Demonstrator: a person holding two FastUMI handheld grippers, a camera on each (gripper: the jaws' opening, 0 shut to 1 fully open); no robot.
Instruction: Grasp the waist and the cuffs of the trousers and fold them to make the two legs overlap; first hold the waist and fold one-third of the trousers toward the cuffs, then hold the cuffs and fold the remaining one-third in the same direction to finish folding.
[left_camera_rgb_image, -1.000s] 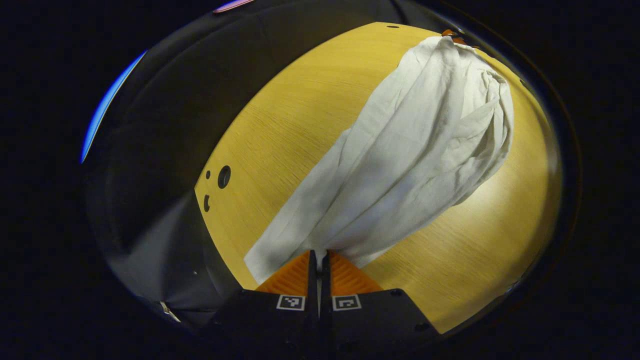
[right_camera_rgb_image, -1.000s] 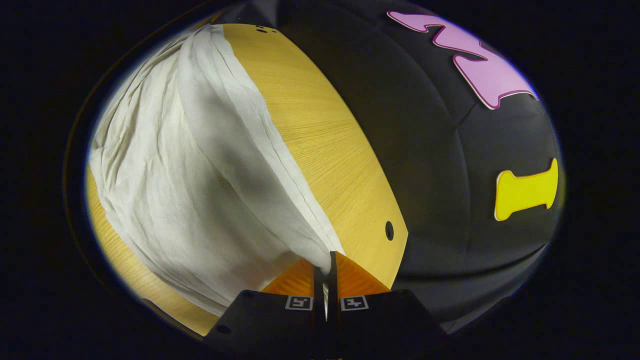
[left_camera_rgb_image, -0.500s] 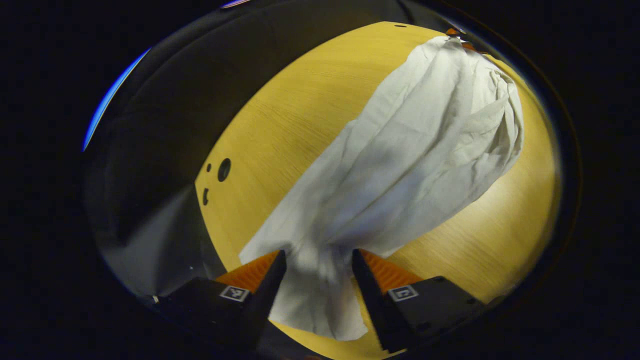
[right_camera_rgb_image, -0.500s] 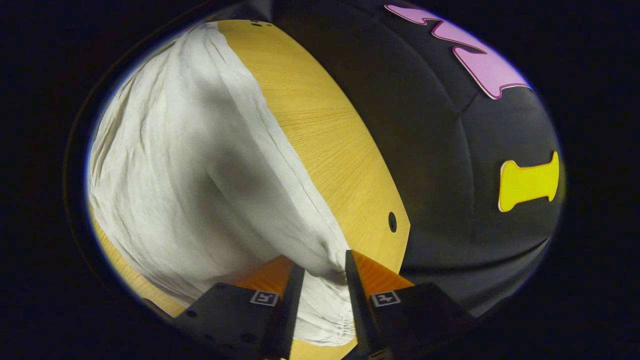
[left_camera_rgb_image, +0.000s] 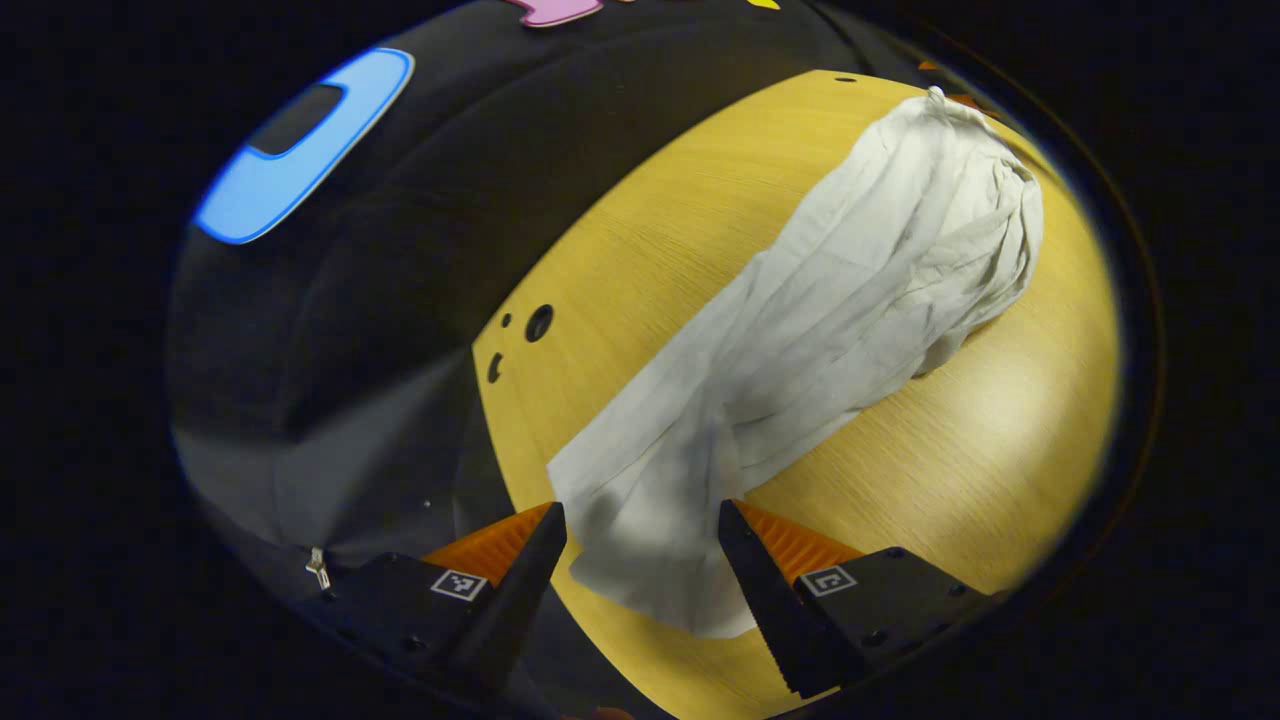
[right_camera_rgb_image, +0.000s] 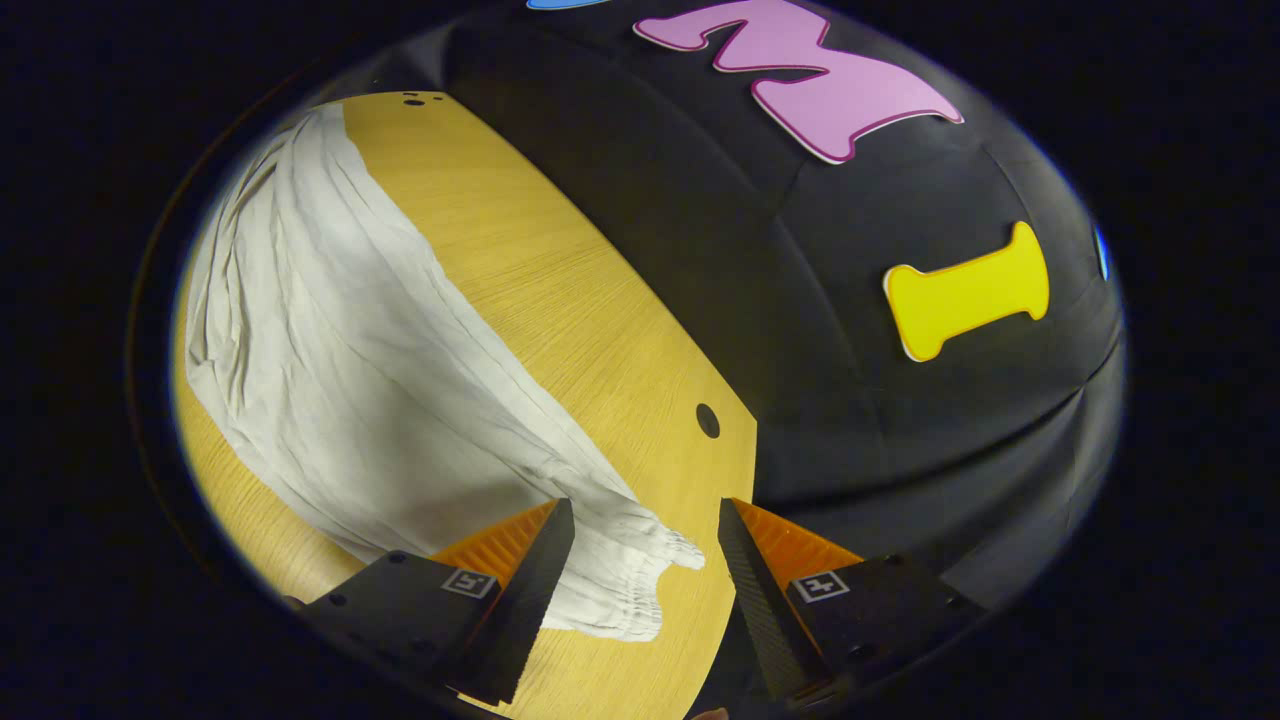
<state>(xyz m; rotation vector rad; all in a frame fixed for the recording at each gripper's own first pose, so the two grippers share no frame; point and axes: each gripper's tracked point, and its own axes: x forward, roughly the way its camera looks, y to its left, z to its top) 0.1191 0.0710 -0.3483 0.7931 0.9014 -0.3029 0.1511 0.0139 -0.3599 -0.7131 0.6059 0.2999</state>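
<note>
Trousers (left_camera_rgb_image: 800, 340): lying rumpled along the table (left_camera_rgb_image: 980, 470), far end bunched up
Left gripper (left_camera_rgb_image: 640, 555): fingers spread over the cuffs end, pinching nothing
Right gripper (right_camera_rgb_image: 645, 550): fingers spread, gathered waist (right_camera_rgb_image: 640, 585) lying loose between them
Risk: that bunched far end probably makes the next fold lumpy, legs misaligned

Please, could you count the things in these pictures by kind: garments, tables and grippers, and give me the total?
Garments: 1, the white trousers lying on the table.
Tables: 1, the yellow wooden table.
Grippers: 2, the left gripper and the right gripper, both with jaws apart.
Total: 4.
</note>
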